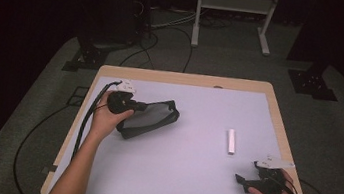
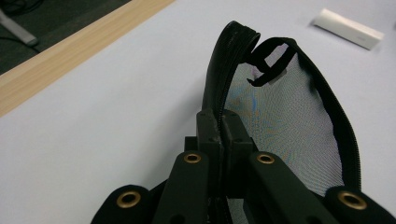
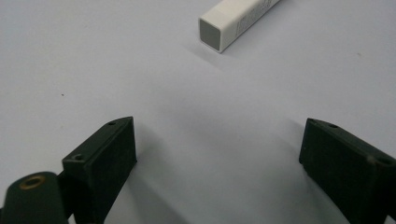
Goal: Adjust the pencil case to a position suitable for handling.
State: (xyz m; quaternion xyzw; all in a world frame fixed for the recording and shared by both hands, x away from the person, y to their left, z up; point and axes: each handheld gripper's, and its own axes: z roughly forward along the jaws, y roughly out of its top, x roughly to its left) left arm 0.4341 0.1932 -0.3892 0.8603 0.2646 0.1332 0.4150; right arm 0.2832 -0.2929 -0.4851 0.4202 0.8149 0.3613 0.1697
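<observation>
A black mesh zipper pouch (image 1: 149, 118) lies on the left half of the white table top (image 1: 184, 179). My left gripper (image 1: 136, 106) is shut on the pouch's near zipper edge; in the left gripper view the mesh pouch (image 2: 285, 121) gapes past the closed left gripper (image 2: 223, 126), with its zipper rim (image 2: 219, 70) raised. A small white rectangular box (image 1: 231, 141) rests to the right of centre, apart from the pouch. My right gripper (image 1: 245, 176) stands open near the front right, just short of the white box (image 3: 236, 19); nothing lies between the right gripper (image 3: 219, 149) jaws.
The table has a wooden border (image 1: 182, 77). Cables (image 1: 87, 116) trail off the left edge to the floor. A white metal stand (image 1: 234, 14) and dark equipment bases (image 1: 313, 83) stand on the carpet beyond the table.
</observation>
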